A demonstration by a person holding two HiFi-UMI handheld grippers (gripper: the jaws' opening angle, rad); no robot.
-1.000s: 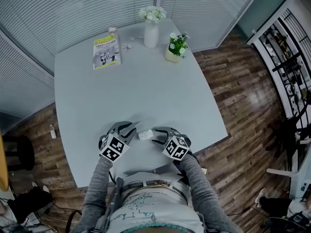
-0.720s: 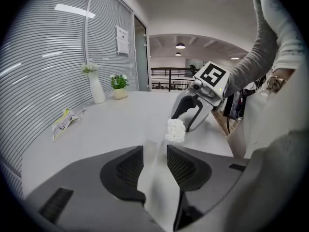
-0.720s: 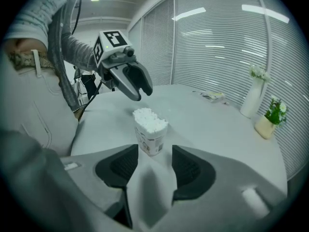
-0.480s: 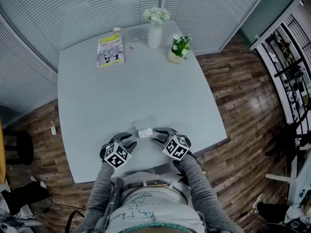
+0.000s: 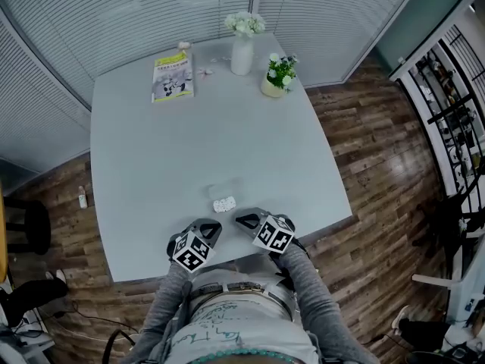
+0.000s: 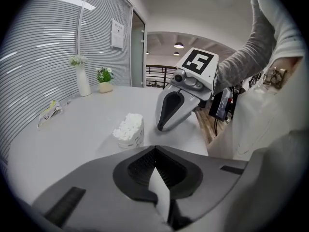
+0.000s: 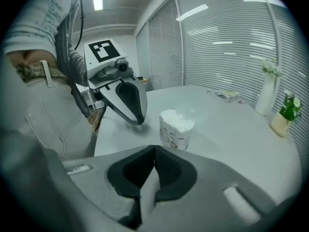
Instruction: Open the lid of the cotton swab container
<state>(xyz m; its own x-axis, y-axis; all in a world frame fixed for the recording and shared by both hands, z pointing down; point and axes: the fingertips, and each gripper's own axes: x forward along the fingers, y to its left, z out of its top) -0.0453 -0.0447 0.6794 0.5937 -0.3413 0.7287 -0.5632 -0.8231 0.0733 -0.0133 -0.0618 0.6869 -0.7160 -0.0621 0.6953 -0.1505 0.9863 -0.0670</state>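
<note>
The cotton swab container (image 5: pixel 224 204) stands upright on the grey table (image 5: pixel 151 165), its top uncovered and the white swab heads showing. A faint clear piece (image 5: pixel 221 189), possibly its lid, lies just beyond it. My left gripper (image 5: pixel 213 229) is near the table's front edge, short of the container and apart from it. Its jaws have just closed, with nothing between them. My right gripper (image 5: pixel 241 220) is beside it, also apart from the container, and has likewise just closed on nothing. The container (image 6: pixel 129 129) shows ahead in the left gripper view. In the right gripper view the container (image 7: pixel 175 128) stands ahead too.
At the far side of the table lie a booklet (image 5: pixel 173 76), a white vase of flowers (image 5: pixel 242 51) and a small potted plant (image 5: pixel 276 76). The table's front edge runs just under both grippers. Wooden floor surrounds the table.
Both grippers drew back from the container toward the front edge and shut. The left one also shifted right. The container stayed in place.
</note>
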